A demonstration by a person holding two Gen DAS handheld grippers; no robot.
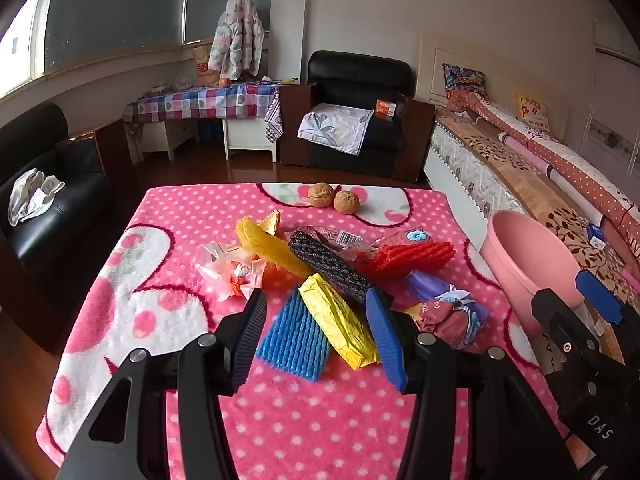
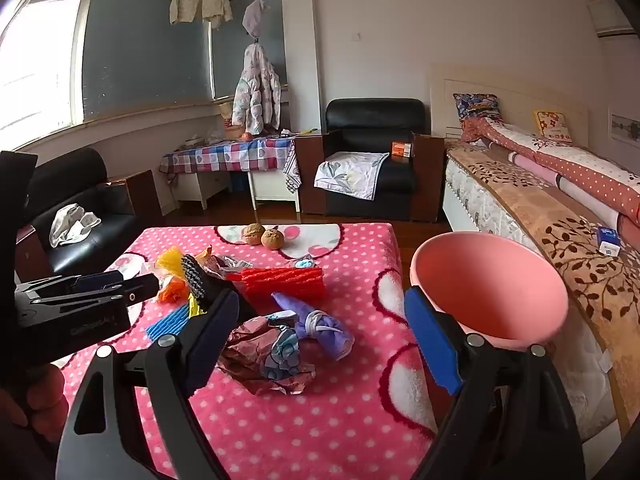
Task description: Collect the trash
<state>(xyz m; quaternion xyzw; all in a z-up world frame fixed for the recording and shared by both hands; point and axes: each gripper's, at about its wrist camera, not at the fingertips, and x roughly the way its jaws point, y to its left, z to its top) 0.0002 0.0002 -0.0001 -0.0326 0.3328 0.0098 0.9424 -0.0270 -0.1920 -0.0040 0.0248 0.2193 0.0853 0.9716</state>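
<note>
Your left tongs (image 1: 316, 334) stand spread above the near edge of the trash pile, pinching nothing. A yellow wrapper (image 1: 340, 324) and a blue foam net (image 1: 294, 336) lie on the surface (image 1: 280, 420) between the fingers; whether the pads touch them cannot be told.

Your right tongs (image 2: 320, 340) are spread wide and empty. A crumpled maroon wrapper (image 2: 260, 356) and a knotted purple bag (image 2: 316, 320) lie on the surface below the gap between the fingers. The blue pad of the right-hand finger (image 2: 434, 340) stands in front of the pink bin (image 2: 488, 284), which sits off the right side of the surface, beside the bed (image 2: 540, 216).

The remaining trash lies clustered mid-surface on the pink polka-dot cloth: a black foam net (image 1: 332, 266), a yellow foam net (image 1: 268, 246), a red foam net (image 1: 408, 258) and a clear plastic wrapper (image 1: 228, 268), several overlapping. Two walnuts (image 1: 334, 197) sit side by side near the far edge, apart from the pile.

No trash is visible in the part of the bin's interior that shows.
</note>
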